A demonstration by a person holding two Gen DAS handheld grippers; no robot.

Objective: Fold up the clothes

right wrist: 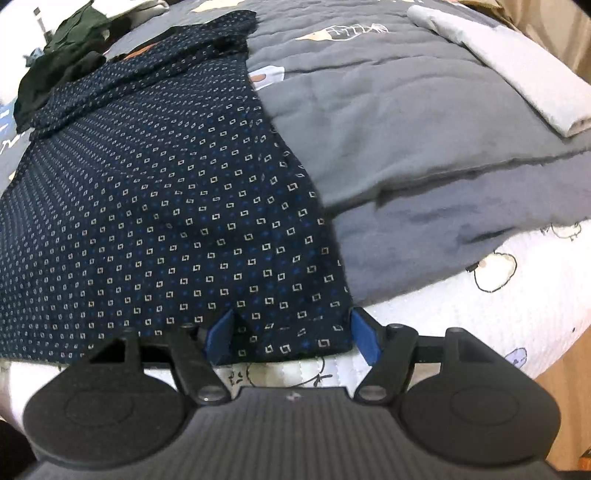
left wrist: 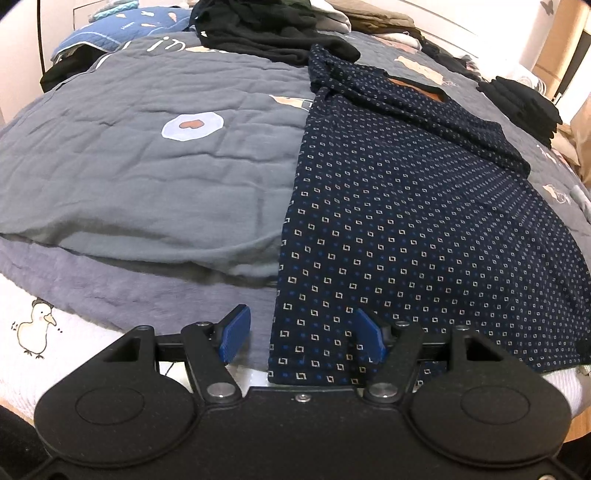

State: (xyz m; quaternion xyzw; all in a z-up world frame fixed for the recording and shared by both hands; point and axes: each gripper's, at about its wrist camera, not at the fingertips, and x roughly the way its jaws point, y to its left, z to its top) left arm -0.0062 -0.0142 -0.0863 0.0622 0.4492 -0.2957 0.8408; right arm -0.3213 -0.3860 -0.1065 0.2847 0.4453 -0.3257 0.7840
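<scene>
A navy shirt (left wrist: 424, 221) with small square dots lies spread flat on the grey quilt (left wrist: 147, 166), its sleeves folded in near the collar at the far end. My left gripper (left wrist: 303, 336) is open at the near hem. It straddles the shirt's bottom left corner, with one blue pad (left wrist: 236, 332) off the cloth and the other above it. In the right wrist view the same shirt (right wrist: 166, 221) fills the left half. My right gripper (right wrist: 291, 338) is open around the bottom right corner, the hem lying flat between its blue pads (right wrist: 364, 339).
A heap of black clothes (left wrist: 266, 33) lies at the far end of the bed, and a folded black stack (left wrist: 524, 107) sits at the right. A folded light grey garment (right wrist: 517, 74) rests on the quilt (right wrist: 406, 129). A white duck-print sheet (left wrist: 55, 332) covers the near edge. Wooden floor (right wrist: 565, 387) shows below.
</scene>
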